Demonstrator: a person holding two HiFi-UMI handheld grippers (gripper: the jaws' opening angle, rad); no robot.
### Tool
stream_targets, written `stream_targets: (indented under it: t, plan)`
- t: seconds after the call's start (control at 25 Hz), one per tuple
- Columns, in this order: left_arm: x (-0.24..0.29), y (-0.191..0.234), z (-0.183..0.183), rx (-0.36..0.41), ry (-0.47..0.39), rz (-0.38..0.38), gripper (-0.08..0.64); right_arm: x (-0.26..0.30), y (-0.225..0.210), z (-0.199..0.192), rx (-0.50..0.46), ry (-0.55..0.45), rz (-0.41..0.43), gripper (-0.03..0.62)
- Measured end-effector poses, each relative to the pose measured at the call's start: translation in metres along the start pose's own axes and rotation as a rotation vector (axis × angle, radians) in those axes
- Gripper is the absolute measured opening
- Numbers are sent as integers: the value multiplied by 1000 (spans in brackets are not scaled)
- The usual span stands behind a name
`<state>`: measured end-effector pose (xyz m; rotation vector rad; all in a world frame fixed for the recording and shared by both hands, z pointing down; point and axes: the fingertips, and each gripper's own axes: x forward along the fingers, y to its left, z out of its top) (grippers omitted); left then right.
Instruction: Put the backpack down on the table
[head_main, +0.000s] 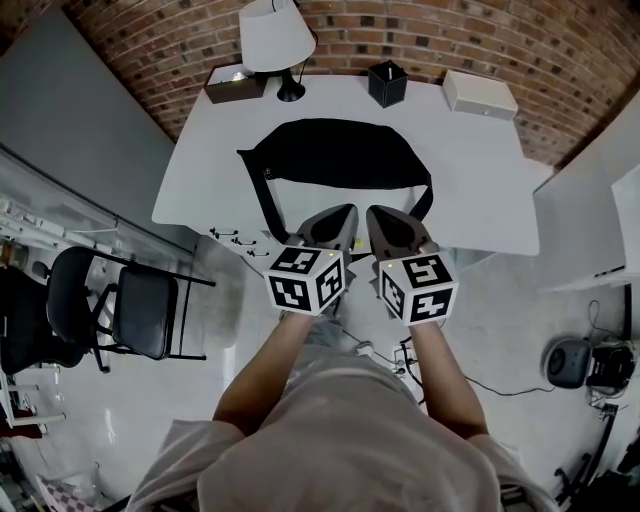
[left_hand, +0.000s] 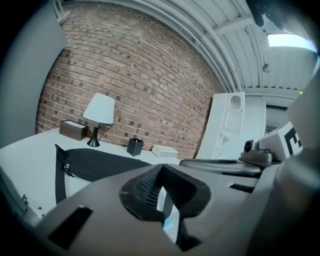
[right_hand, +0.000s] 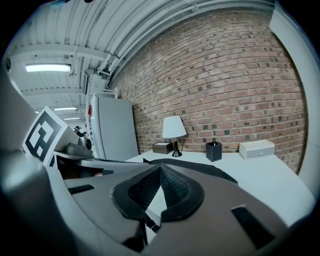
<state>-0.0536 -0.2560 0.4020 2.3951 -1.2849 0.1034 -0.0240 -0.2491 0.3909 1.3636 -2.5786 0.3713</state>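
Though near, backpack beyond jaws.

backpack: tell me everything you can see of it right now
The backpack is black, soft fabric by the look. It lies flat and slumped across the middle of the white table. A zipper pull shows near its left end. A dark strap runs from that end toward the table's near edge, and another runs from the right end. It rests on the table only. The left gripper and right gripper are shut with nothing between the jaws.
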Motion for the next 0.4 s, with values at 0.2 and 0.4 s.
stream_targets:
  t: [0.2, 0.4]
  plan:
    - [0, -1, -1, 6, 4, -3, 5, 1, 2, -1, 0, 0, 0, 2]
    - [1, 0, -2, 0, 11, -10, 5, 3, 2, -1, 0, 3, -3, 2]
